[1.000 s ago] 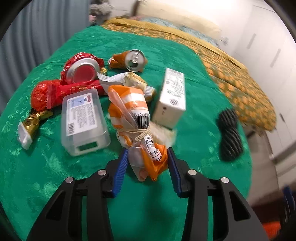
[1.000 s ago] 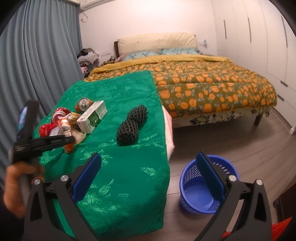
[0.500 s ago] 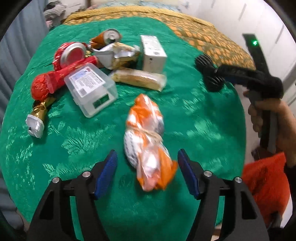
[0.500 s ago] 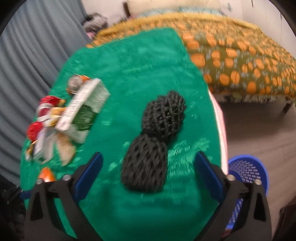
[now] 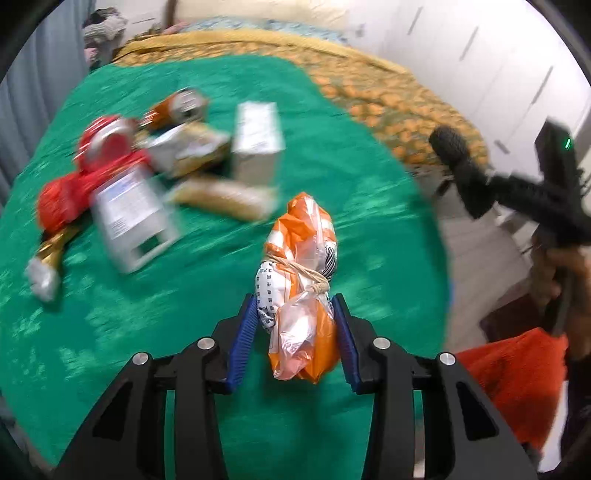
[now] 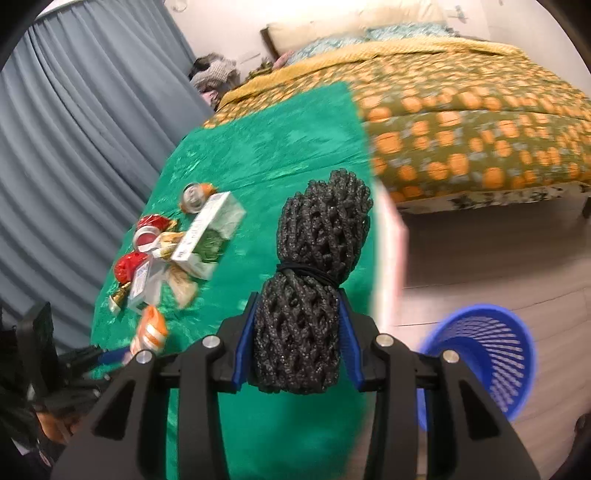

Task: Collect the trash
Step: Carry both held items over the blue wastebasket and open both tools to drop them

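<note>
The left gripper (image 5: 294, 334) pinches the orange-and-white bag (image 5: 301, 284) (tied with string) at lower centre of its view. The right gripper (image 6: 297, 341) clamps the black foam net bundle (image 6: 314, 280) at centre frame, with the blue basket (image 6: 487, 354) at lower right and remaining trash (image 6: 177, 251) at left on the green cloth (image 6: 266, 155).

Each hand-held gripper (image 5: 295, 336) is black, blue-padded, with silver screws.

A home bedroom. A bed (image 6: 461, 122) with an orange-patterned quilt and a pillow (image 6: 354, 26) stands beside grey curtains (image 6: 74, 147). White wardrobe doors (image 5: 480, 66) line 1 wall.
</note>
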`<state>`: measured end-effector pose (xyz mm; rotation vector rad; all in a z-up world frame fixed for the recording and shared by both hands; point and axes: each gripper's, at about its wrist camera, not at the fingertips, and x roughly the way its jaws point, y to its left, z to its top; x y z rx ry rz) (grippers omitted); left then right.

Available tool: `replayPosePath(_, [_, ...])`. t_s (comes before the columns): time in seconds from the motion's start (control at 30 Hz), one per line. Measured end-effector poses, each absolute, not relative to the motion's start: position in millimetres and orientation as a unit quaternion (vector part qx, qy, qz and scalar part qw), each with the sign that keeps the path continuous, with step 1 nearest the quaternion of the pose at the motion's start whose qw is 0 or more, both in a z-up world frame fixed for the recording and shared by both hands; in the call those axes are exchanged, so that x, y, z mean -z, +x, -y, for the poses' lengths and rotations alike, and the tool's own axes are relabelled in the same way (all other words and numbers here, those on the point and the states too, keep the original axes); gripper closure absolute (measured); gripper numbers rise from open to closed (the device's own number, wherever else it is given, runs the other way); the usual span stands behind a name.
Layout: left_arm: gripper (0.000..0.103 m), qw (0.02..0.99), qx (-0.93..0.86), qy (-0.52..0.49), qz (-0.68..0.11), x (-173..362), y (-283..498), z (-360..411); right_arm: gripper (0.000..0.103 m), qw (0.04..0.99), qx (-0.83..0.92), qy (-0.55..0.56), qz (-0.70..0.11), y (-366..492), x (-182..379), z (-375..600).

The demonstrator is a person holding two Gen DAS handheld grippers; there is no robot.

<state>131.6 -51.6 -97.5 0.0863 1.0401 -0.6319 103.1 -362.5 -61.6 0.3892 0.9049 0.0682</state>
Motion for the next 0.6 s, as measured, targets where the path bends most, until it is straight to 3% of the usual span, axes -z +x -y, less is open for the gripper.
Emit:
replayPosePath(0.3, [0.062,0.763,0.418,0.047,-0.491,87.9,111.7,225.1,0.064,0.857,0.086,0.165,-0.481,57.4,125.5,480.2])
replayPosePath(0.6, [0.062,0.723,0.424,0.078,-0.541,176.8,123.5,375.6,0.064,0.824,0.099,0.242,-0.503,37.5,183.2,551.6])
